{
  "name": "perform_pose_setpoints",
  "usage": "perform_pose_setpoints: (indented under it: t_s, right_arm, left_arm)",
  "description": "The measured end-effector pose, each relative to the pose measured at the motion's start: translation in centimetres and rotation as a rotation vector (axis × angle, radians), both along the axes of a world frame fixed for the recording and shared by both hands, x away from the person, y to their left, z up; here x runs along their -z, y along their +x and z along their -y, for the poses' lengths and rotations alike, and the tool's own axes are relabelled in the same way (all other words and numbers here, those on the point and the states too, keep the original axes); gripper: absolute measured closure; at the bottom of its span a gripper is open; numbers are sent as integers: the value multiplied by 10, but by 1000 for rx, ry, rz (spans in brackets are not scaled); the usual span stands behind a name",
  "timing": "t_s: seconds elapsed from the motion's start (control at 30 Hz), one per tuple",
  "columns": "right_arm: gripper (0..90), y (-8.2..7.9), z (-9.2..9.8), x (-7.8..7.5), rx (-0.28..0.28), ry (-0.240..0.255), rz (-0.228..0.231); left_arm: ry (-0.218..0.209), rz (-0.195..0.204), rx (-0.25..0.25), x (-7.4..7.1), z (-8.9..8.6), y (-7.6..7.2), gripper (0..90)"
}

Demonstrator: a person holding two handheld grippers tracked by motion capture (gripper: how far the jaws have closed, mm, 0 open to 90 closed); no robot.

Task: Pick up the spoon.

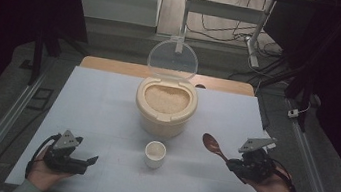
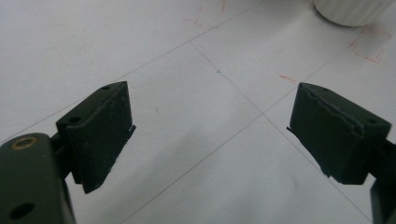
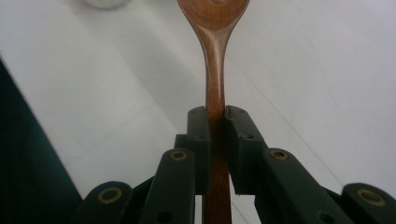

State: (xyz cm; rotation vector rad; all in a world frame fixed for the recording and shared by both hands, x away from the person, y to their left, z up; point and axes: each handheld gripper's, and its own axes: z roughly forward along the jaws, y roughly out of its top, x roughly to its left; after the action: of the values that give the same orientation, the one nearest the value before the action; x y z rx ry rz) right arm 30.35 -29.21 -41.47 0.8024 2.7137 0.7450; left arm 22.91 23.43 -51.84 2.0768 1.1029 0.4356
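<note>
A brown wooden spoon (image 1: 213, 145) is held off the white table, bowl pointing up and left toward the rice container. My right gripper (image 1: 235, 165) is shut on its handle; in the right gripper view the pads clamp the wooden spoon (image 3: 215, 70) on both sides. A cream rice container (image 1: 165, 106) full of rice stands at the table's middle with its clear lid (image 1: 173, 59) raised. A small white cup (image 1: 155, 154) sits in front of it. My left gripper (image 1: 90, 159) rests low at the front left, open, with bare table between its jaws (image 2: 210, 135).
The white table sheet (image 1: 100, 111) spreads wide on both sides of the container. The white cup's ribbed base (image 2: 352, 11) shows at the top right of the left gripper view. Beyond the table lie a desk frame and cables on the floor.
</note>
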Motion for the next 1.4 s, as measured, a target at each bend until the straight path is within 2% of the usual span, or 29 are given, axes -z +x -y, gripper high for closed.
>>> perform_pose_setpoints:
  t_s: [0.03,0.2,0.53,0.57,0.9,0.93,1.27,1.4]
  right_arm:
    - [805,0,0,0,0,0,0]
    - [805,-3,-23,-2,-79,12,8]
    - [804,-3,-47,-5,-151,-20,6]
    - [804,-1,-52,-7,-172,-20,16]
    - [804,2,-80,-14,-232,-33,25]
    - [804,3,-86,-13,-250,-34,32]
    - [804,5,-108,-7,-292,-41,15]
    - [804,6,-114,-5,-316,-44,22]
  left_arm:
    - [0,0,0,0,0,0,134]
    - [3,-1,3,0,0,0,134]
    - [-2,-4,2,0,1,1,134]
    - [-2,-4,2,0,1,1,133]
    - [2,-8,3,1,1,2,134]
    - [2,-8,3,1,1,2,133]
    - [4,-13,3,2,1,2,134]
    - [5,-15,0,2,1,3,134]
